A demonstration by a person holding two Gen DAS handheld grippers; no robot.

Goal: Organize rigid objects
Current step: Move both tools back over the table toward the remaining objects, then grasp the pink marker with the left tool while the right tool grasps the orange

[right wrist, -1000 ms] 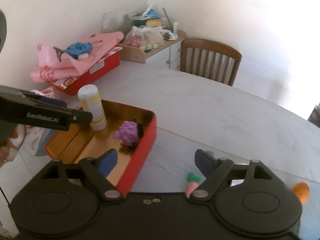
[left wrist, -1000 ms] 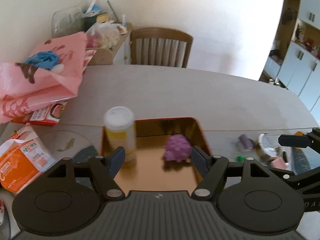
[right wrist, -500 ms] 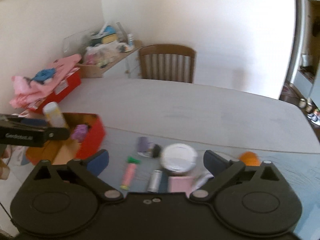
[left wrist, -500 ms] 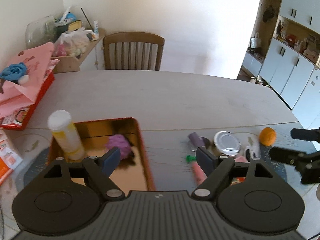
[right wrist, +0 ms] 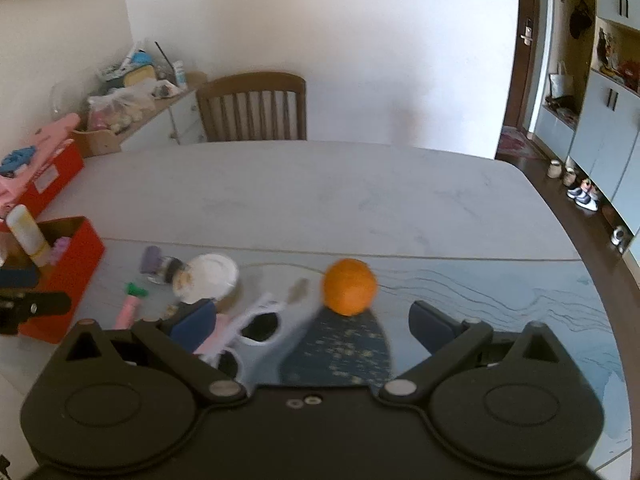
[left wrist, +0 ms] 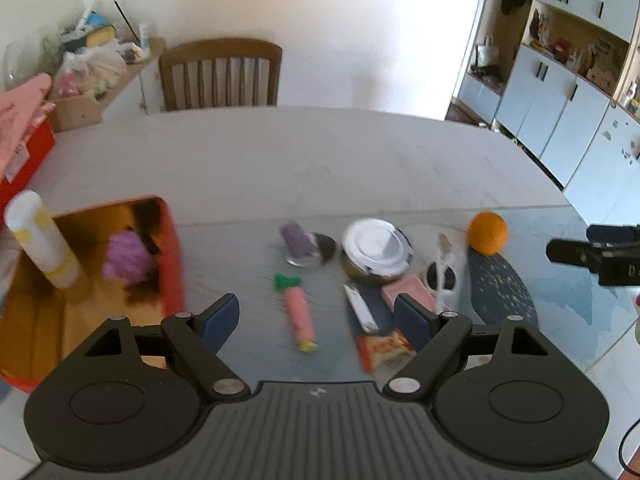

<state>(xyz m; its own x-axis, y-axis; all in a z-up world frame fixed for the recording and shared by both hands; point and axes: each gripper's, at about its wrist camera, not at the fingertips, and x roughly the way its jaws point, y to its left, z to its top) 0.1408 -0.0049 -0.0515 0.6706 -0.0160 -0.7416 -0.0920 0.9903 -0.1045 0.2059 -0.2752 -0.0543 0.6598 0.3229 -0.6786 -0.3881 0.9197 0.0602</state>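
A red tin box (left wrist: pixel 174 264) at the left holds a white and yellow bottle (left wrist: pixel 38 238) and a purple spiky toy (left wrist: pixel 126 258). Loose things lie on the table: a pink carrot toy (left wrist: pixel 298 316), a purple roll (left wrist: pixel 296 238), a round metal lid (left wrist: pixel 376 246), a pink block (left wrist: pixel 408 292), a snack packet (left wrist: pixel 384 348), white sunglasses (right wrist: pixel 256 328) and an orange (right wrist: pixel 349 286). My left gripper (left wrist: pixel 316 320) is open and empty above the carrot toy. My right gripper (right wrist: pixel 312 326) is open and empty just before the orange.
A wooden chair (left wrist: pixel 218 74) stands at the table's far side. A red box with pink bags (right wrist: pixel 36 168) sits at the far left. A cluttered side shelf (right wrist: pixel 132 92) is behind it. White cupboards (left wrist: pixel 568 92) line the right wall.
Both grippers have swung right, away from the red tin box, and now face the loose things. Both stay open and empty.
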